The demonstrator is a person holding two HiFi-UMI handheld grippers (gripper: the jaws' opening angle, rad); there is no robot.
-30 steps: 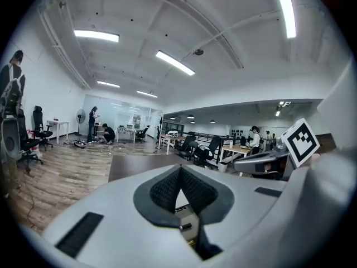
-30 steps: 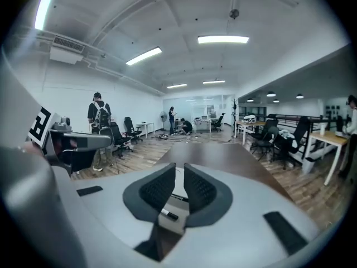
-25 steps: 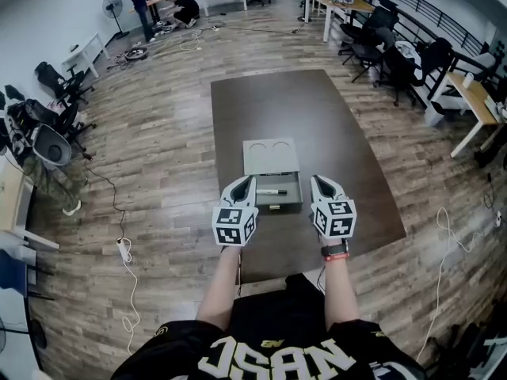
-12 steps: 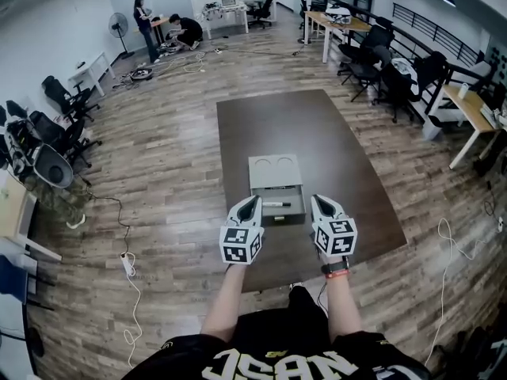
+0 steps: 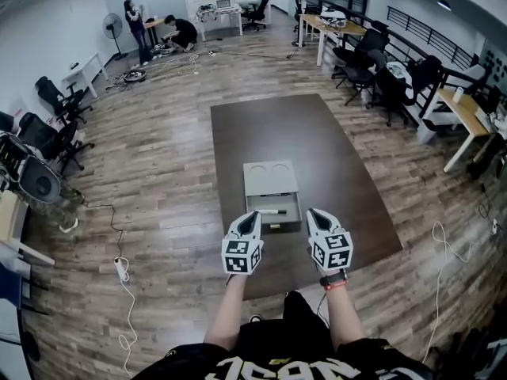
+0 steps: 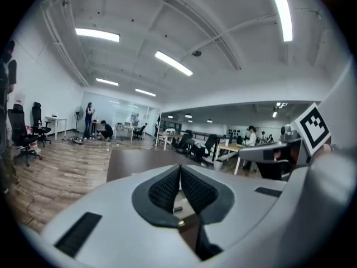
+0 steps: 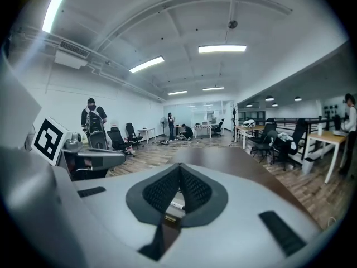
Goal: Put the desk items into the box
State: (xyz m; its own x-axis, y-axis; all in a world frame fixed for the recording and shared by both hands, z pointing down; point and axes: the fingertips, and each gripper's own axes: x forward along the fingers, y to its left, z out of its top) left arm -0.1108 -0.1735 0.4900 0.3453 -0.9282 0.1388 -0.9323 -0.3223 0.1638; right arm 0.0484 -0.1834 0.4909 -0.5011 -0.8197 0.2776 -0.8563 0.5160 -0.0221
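Observation:
A grey box (image 5: 291,210) lies on the dark brown table (image 5: 317,145), its lid (image 5: 269,178) folded back away from me. A black-and-white marker pen (image 5: 272,211) lies inside the open compartment, with small dark items I cannot make out. My left gripper (image 5: 252,217) hovers at the box's near left corner, shut and empty. My right gripper (image 5: 314,214) hovers just right of the box's near right corner, also shut and empty. The left gripper view shows the pads (image 6: 167,187) pressed together. In the right gripper view the pads (image 7: 192,188) meet too, with the pen (image 7: 176,206) below.
The table's near edge (image 5: 317,269) runs just under my hands. Wooden floor surrounds the table. Office chairs (image 5: 47,137) stand at the left and desks with chairs (image 5: 372,62) at the right. Two people (image 5: 158,30) are at the far back. A cable (image 5: 123,267) lies on the floor at the left.
Both grippers have drawn back a little towards me, from beside the box's compartment to its near corners. The head view has shifted. Both stay shut.

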